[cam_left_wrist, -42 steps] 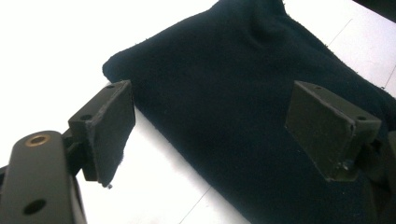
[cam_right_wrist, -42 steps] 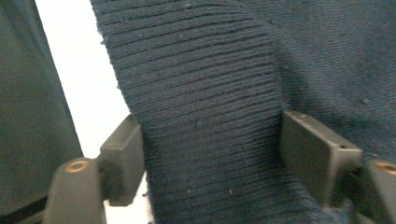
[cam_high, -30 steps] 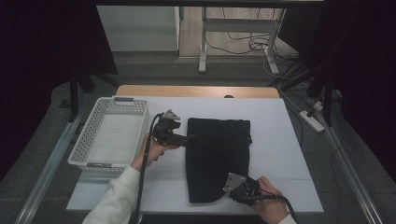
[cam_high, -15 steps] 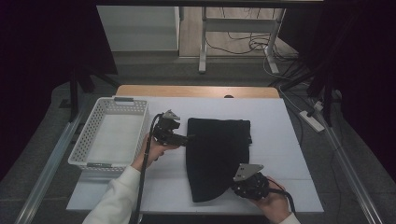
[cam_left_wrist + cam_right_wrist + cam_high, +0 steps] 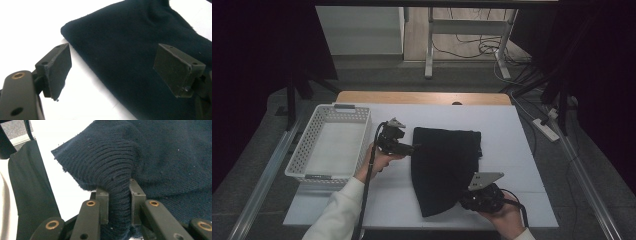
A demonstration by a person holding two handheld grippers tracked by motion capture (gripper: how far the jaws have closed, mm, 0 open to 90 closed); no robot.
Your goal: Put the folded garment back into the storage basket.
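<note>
Bunching between right gripper [image 5: 119,202]: dark garment [image 5: 160,162]

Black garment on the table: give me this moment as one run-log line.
garment: flat on table | right gripper: shut on its near hem | left gripper: open at its left edge | basket: left of garment

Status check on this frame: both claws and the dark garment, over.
Left claw open, jaws straddling the dark knit garment's edge. Right claw shut on garment's ribbed hem, near corner lifted. White basket off to the left, nothing in the way.
</note>
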